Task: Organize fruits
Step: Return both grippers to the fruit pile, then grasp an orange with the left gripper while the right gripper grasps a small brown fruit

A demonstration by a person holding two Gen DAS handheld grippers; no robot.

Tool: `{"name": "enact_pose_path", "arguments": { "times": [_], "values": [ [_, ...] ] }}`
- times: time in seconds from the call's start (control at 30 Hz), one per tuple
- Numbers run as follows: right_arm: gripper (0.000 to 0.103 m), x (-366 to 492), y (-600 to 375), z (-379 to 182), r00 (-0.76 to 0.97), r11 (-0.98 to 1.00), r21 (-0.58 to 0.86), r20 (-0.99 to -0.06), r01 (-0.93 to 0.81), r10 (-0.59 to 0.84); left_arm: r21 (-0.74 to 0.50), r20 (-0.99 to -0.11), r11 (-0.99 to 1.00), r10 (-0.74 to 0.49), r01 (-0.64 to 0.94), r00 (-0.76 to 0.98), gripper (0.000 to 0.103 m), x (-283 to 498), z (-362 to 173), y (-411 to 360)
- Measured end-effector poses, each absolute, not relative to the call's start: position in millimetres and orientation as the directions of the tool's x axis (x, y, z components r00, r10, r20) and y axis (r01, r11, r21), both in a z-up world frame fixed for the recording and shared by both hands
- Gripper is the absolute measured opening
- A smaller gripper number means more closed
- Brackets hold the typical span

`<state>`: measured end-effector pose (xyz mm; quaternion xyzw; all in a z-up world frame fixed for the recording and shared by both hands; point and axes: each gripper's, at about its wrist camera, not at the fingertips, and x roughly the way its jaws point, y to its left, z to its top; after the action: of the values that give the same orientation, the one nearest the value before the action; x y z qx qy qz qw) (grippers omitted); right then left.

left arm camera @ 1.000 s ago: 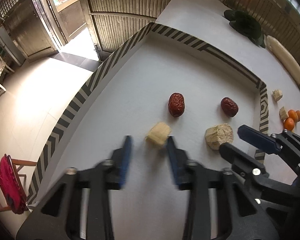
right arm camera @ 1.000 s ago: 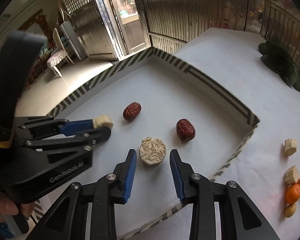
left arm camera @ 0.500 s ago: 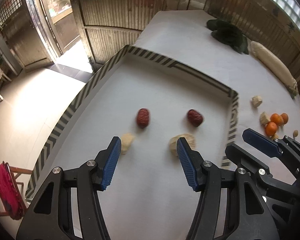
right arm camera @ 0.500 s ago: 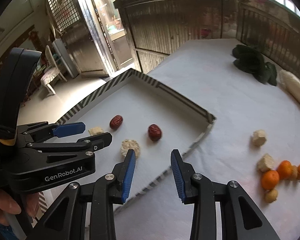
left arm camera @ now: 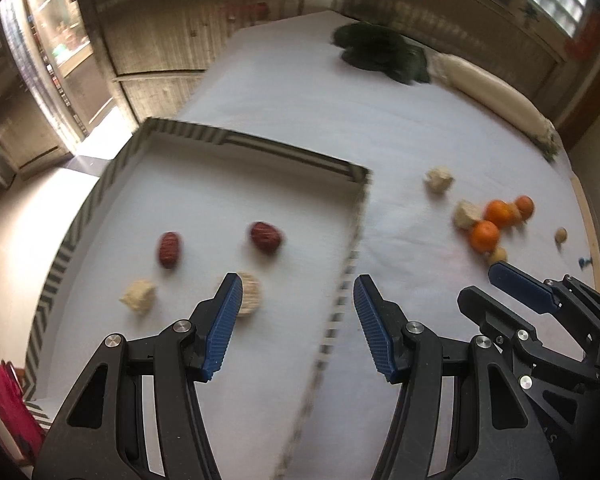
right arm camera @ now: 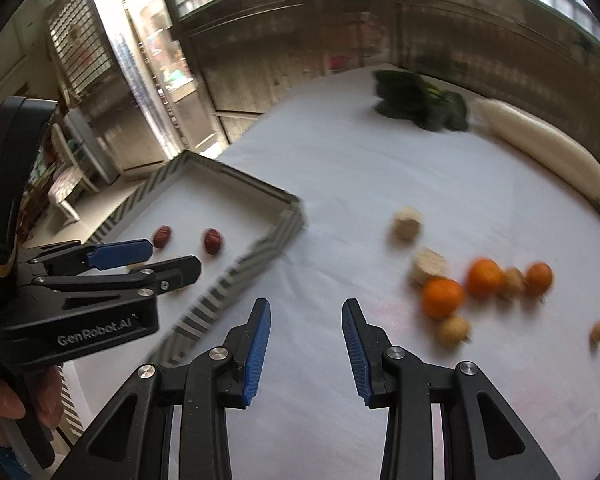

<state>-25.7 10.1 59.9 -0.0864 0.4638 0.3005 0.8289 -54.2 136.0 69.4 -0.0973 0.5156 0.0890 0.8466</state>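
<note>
A shallow tray with a striped rim [left arm camera: 260,145] [right arm camera: 236,178] holds two red dates [left arm camera: 169,249] [left arm camera: 265,237], a pale chunk [left arm camera: 138,296] and a round beige slice [left arm camera: 249,294]. On the white cloth to the right lie three oranges [right arm camera: 442,297] [left arm camera: 485,235], two pale chunks [right arm camera: 407,224] [left arm camera: 438,179] and small tan fruits [right arm camera: 453,330]. My left gripper [left arm camera: 296,320] is open and empty above the tray's right rim. My right gripper [right arm camera: 305,340] is open and empty above the cloth, left of the oranges.
Dark leafy greens [left arm camera: 382,53] [right arm camera: 420,100] and a long white radish [left arm camera: 496,92] [right arm camera: 540,144] lie at the far end of the table. A red cloth on a chair [left arm camera: 12,412] stands on the floor at left.
Both grippers have pulled back and swung right, away from the tray's contents. The left gripper has opened wider. The oranges now lie closer in both views.
</note>
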Motion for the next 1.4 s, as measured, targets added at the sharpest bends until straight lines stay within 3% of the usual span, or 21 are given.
{"name": "enact_pose_path", "arguments": {
  "times": [0.47, 0.83, 0.9, 1.4],
  "values": [
    [0.036, -6, -80, 37, 0.407, 0.891, 0.154, -0.847, -0.427, 0.341, -0.086, -0.905, 0.989, -0.027, -0.12, 0.424, 0.058, -28, 59, 69],
    [0.036, 22, -68, 20, 0.375, 0.853, 0.188, -0.837, -0.487, 0.399, -0.12, -0.915, 0.988, -0.072, -0.098, 0.396, 0.058, -6, 51, 50],
    [0.024, 26, -66, 15, 0.367, 0.854, 0.173, -0.848, -0.49, 0.382, -0.129, -0.915, 0.987, -0.081, -0.096, 0.396, 0.058, -1, 51, 46],
    [0.024, 28, -142, 28, 0.404, 0.896, 0.188, -0.842, -0.402, 0.358, -0.162, -0.917, 0.986, -0.139, -0.03, 0.373, 0.058, 47, 32, -10]
  ]
}}
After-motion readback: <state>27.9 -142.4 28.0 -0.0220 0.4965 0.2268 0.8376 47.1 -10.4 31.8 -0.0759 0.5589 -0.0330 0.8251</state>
